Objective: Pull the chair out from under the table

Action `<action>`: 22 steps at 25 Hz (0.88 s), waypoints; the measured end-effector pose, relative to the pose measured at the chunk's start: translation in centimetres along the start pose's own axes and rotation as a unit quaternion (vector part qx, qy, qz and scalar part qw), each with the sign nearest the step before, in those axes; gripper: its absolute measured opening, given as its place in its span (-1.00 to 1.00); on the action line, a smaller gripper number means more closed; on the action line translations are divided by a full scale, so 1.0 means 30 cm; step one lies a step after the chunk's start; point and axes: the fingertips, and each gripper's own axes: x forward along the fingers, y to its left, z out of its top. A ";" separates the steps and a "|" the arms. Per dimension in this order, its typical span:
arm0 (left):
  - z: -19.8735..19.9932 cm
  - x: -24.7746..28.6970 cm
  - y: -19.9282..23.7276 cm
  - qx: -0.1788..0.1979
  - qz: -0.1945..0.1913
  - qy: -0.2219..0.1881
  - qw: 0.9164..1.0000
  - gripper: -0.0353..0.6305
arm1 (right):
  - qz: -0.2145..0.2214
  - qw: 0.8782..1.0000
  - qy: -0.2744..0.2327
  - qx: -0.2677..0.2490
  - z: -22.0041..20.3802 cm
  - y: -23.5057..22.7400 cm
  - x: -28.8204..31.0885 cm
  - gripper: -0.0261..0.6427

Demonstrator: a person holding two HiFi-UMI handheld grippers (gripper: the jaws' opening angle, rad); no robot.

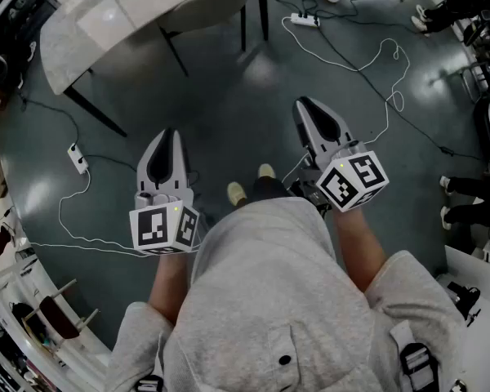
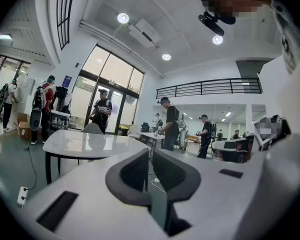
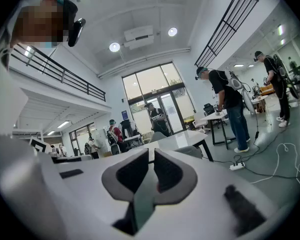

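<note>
You hold the left tool (image 1: 172, 135) and right tool (image 1: 305, 104) clenched and empty, since the chair (image 1: 206, 8), tucked under the counter (image 1: 64, 41), stands well apart.

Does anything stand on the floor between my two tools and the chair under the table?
Nothing visible does. The floor from the left tool and the right tool up to the chair is bare. A power strip lies off that path, to the right of the table leg.
</note>
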 end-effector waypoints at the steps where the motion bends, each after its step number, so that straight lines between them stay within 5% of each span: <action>1: -0.001 -0.001 -0.003 0.003 0.003 0.002 1.000 -0.78 | 0.000 1.000 -0.003 -0.003 0.004 0.003 0.000 -0.78; 12: -0.001 -0.045 0.010 0.016 0.028 0.019 0.999 -0.82 | 0.019 1.000 -0.023 0.002 0.019 0.057 -0.013 -0.81; 22: -0.015 -0.053 -0.001 0.019 0.015 0.035 0.999 -0.85 | 0.011 0.998 -0.016 -0.055 0.004 0.112 -0.044 -0.84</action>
